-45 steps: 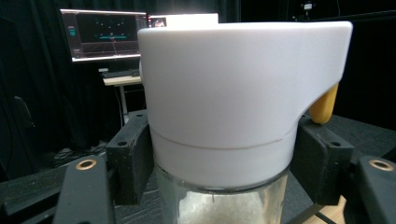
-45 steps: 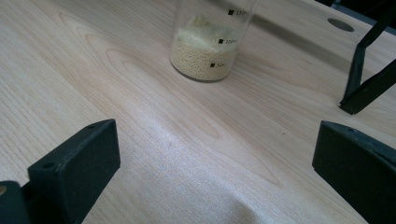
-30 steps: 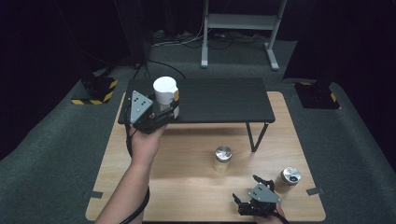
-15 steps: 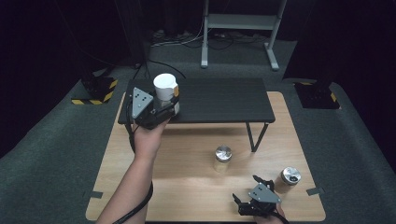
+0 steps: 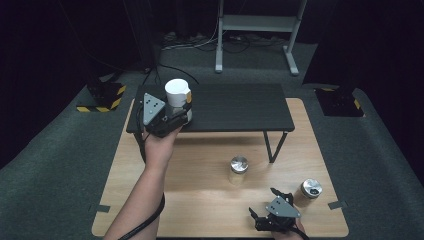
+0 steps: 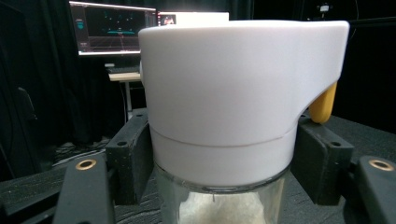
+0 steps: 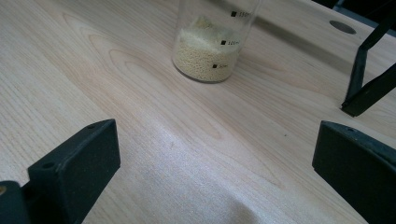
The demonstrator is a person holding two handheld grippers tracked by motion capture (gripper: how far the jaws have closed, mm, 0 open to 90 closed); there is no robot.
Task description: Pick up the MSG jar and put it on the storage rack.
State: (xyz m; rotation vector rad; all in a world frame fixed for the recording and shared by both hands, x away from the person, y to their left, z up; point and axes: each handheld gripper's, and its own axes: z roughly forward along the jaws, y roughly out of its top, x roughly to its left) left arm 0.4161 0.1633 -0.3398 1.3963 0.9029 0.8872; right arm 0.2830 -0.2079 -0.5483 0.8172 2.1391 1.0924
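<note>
Left hand-held gripper point(image 5: 181, 114) clamped round white-lidded jar point(image 5: 177, 92) over black shelf point(image 5: 235, 107) (right hand-held gripper point(image 5: 266, 207) agape).

Right of the white-lidded jar point(image 5: 178, 95), the black shelf point(image 5: 240, 106) lies bare. Below it, a steel-lidded jar point(image 5: 238, 170) blocks the wooden table point(image 5: 195, 200).

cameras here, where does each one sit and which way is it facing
High view: above the person's side, facing forward and down on the wooden table and black shelf; shows the forearm, left gripper and right gripper.
Left gripper view: rides the left gripper, looking level along its jaws, shut on the white-lidded jar.
Right gripper view: rides the right gripper, looking down across the tabletop between open jaws at the grain jar.
Shared: the high view also shows the white-lidded jar and the grain jar.
</note>
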